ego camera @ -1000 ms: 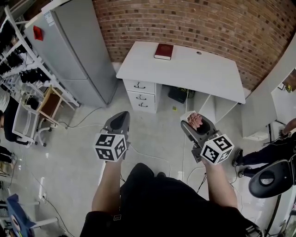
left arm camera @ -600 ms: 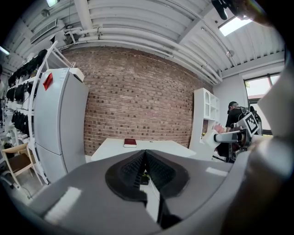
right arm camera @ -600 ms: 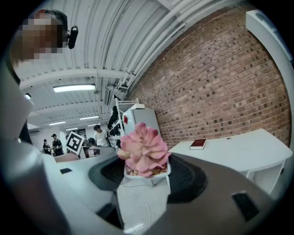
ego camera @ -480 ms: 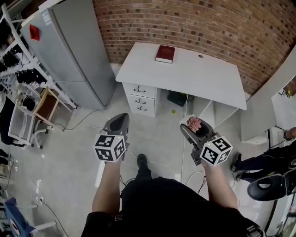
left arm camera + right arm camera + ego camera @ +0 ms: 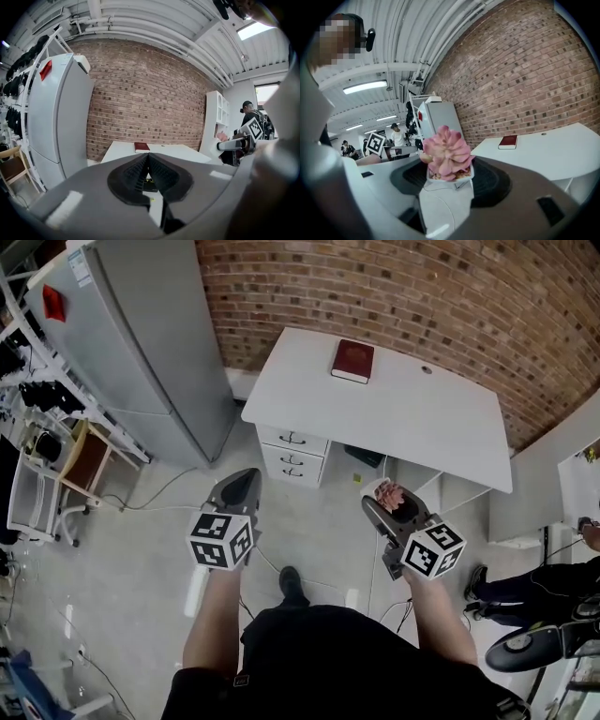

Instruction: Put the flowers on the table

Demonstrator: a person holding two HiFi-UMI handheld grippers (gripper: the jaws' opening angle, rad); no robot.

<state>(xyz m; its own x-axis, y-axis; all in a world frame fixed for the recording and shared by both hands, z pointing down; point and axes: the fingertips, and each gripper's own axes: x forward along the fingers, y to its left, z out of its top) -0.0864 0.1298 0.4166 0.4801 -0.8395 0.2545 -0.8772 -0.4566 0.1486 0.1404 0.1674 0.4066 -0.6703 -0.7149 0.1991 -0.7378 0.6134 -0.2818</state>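
A small white pot of pink flowers (image 5: 389, 495) (image 5: 446, 155) is clamped upright between the jaws of my right gripper (image 5: 393, 505) (image 5: 447, 176), held over the floor short of the white table (image 5: 403, 413). My left gripper (image 5: 241, 487) (image 5: 148, 165) hangs to the left at the same height, jaws pressed together with nothing between them. A dark red book (image 5: 352, 361) (image 5: 141, 147) (image 5: 507, 142) lies near the table's back edge.
A grey fridge (image 5: 141, 343) stands left of the table against the brick wall. The table has drawers (image 5: 291, 454) on its left side. Shelving (image 5: 37, 456) runs along the far left. Cables trail on the floor, and a person (image 5: 539, 577) sits at the right.
I have stepped closer to the table; it and the book have shifted right and nearer in the head view. Both grippers keep their hold and posture.
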